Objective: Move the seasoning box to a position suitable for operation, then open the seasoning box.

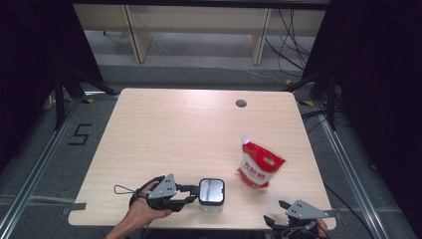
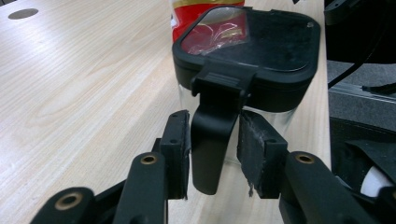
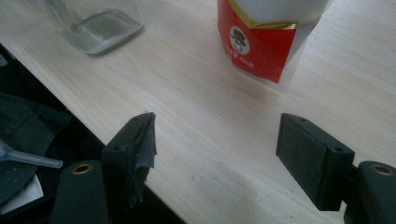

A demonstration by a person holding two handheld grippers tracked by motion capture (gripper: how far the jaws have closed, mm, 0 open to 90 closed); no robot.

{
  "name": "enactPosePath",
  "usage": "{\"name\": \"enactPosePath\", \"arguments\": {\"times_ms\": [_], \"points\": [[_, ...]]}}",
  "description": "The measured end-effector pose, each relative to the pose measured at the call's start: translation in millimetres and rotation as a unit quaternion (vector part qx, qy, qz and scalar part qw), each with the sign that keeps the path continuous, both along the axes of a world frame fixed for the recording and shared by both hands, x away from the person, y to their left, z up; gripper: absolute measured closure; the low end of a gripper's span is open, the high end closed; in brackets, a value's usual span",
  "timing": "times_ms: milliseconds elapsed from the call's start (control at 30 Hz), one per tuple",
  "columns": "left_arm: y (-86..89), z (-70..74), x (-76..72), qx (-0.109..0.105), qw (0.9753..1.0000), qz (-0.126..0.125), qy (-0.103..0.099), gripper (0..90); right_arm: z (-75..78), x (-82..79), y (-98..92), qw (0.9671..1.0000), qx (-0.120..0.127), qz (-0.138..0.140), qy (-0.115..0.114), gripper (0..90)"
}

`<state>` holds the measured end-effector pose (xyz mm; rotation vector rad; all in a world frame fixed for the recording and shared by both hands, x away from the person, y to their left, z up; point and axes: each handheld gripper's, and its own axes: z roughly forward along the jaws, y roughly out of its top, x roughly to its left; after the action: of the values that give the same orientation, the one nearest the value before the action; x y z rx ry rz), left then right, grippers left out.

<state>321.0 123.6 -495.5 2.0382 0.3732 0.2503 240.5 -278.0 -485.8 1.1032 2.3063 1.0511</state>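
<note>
Clear square jar with a black lid near the front edge of the wooden table; taken here as the landmark. Just left of the jar, left gripper held in a hand, jaws set either side of the lid's black latch tab; in the left gripper view, left pad against the tab, a thin gap at the right pad, so closed most of the way and only loosely about it, a firm grip hard to confirm. Jar's glass body mostly hidden behind the lid and tab there. Just right of the jar and a little farther back, red and white pouch, standing tilted, apart from the jar; printed lettering too small to read, top cut off in the right gripper view. Well right of the jar at the table's front edge, right gripper, jaws spread wide, holding nothing; holding hand cut off by the frame. Jar's base at top left of the right gripper view, upper part cropped
</note>
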Motion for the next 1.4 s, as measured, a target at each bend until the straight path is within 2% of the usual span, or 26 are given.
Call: {"name": "enactPosePath", "arguments": {"times_ms": [33,200,267,300,333,367,400,433,467,533,567,633,733,800,833,867,900,967,1033,1200,1233,1267,1300,1333,1367,1400], "points": [[0.0,-0.2,-0.9,-0.004,1.0000,0.003,0.007,63.3,0.5,-0.6,0.2,1.0000,0.005,-0.002,0.004,29.5],[1.0,0.3,-1.3,-0.006,0.9999,0.003,0.011,62.3,0.4,0.2,-0.8,1.0000,0.005,-0.001,-0.001,29.4],[0.8,0.7,-2.0,-0.009,0.9999,0.003,0.013,59.0,1.1,-2.8,0.6,0.9997,0.012,-0.013,0.017,29.3],[-0.5,0.6,-3.3,-0.013,0.9998,0.002,0.018,55.6,0.6,-0.8,-0.9,1.0000,0.007,-0.002,0.003,29.2],[-0.5,0.6,-3.3,-0.013,0.9998,0.002,0.018,51.4,0.6,-0.8,-0.9,1.0000,0.007,-0.002,0.003,29.2],[-0.3,0.8,-3.8,-0.008,0.9998,0.005,0.019,51.4,0.6,0.0,-1.9,1.0000,0.003,0.001,-0.006,29.1],[0.2,1.3,-3.4,-0.005,0.9999,0.004,0.015,46.5,0.1,-0.6,-1.3,0.9999,0.010,0.000,0.006,29.0],[2.4,3.3,-4.1,-0.006,0.9996,0.020,0.020,42.2,0.7,-0.7,-2.6,1.0000,0.006,-0.002,0.002,28.8],[2.4,3.3,-4.1,-0.006,0.9996,0.020,0.020,40.2,0.7,-0.7,-2.6,1.0000,0.006,-0.002,0.002,28.8],[6.5,7.0,-3.9,-0.013,0.9992,0.028,0.025,37.4,0.4,-0.8,-2.9,0.9999,0.009,-0.002,0.004,28.8],[10.0,10.1,-5.6,-0.023,0.9988,0.035,0.026,36.8,0.3,0.2,-4.0,1.0000,0.007,0.004,-0.003,28.5],[13.4,12.4,-8.2,-0.025,0.9986,0.037,0.027,36.1,-0.5,0.7,-4.2,0.9999,0.012,0.006,-0.001,28.5],[14.4,14.1,-11.1,-0.028,0.9983,0.041,0.032,34.9,0.2,-0.4,-4.8,1.0000,0.007,0.001,-0.002,28.5],[13.9,15.3,-12.9,-0.029,0.9982,0.041,0.033,34.7,0.1,-0.9,-4.6,1.0000,0.007,-0.002,-0.001,28.4],[13.6,16.7,-13.6,-0.026,0.9984,0.041,0.029,34.7,0.3,-2.4,-4.5,0.9999,0.009,-0.007,0.009,28.3],[12.9,18.1,-14.6,-0.029,0.9982,0.041,0.033,34.7,0.2,-2.0,-5.0,1.0000,0.007,-0.004,0.004,28.3],[13.5,19.9,-14.3,-0.024,0.9987,0.039,0.024,34.7,0.0,-1.3,-5.6,1.0000,0.004,0.000,-0.003,28.3],[13.5,21.2,-15.4,-0.030,0.9979,0.047,0.031,34.7,0.1,-3.3,-4.3,0.9998,0.011,-0.012,0.006,28.3],[14.9,23.0,-14.4,-0.027,0.9982,0.046,0.028,34.9,-0.6,-0.9,-6.0,1.0000,0.008,-0.001,-0.001,28.3],[14.8,26.7,-15.3,-0.037,0.9967,0.063,0.036,35.8,0.0,-2.2,-4.6,0.9999,0.006,-0.006,0.005,28.2],[14.6,28.5,-16.3,-0.038,0.9961,0.069,0.039,37.5,-0.2,-1.2,-4.6,1.0000,0.002,-0.001,-0.004,28.1],[14.4,29.3,-16.4,-0.040,0.9960,0.069,0.041,37.5,-0.2,-1.2,-4.6,1.0000,0.002,-0.001,-0.004,28.1],[15.0,32.1,-16.6,-0.033,0.9963,0.068,0.042,42.3,-0.1,-1.7,-3.2,0.9999,0.006,-0.004,0.008,27.6],[14.9,33.2,-15.7,-0.035,0.9971,0.057,0.037,44.7,-0.4,-0.6,-3.3,1.0000,0.004,-0.002,0.001,27.3],[14.9,33.2,-15.7,-0.035,0.9971,0.057,0.037,48.7,-0.4,-0.6,-2.8,1.0000,0.007,-0.004,0.001,27.0],[14.8,34.7,-16.8,-0.035,0.9969,0.060,0.036,48.7,-0.4,-0.6,-2.8,1.0000,0.007,-0.004,0.001,27.0]]}}
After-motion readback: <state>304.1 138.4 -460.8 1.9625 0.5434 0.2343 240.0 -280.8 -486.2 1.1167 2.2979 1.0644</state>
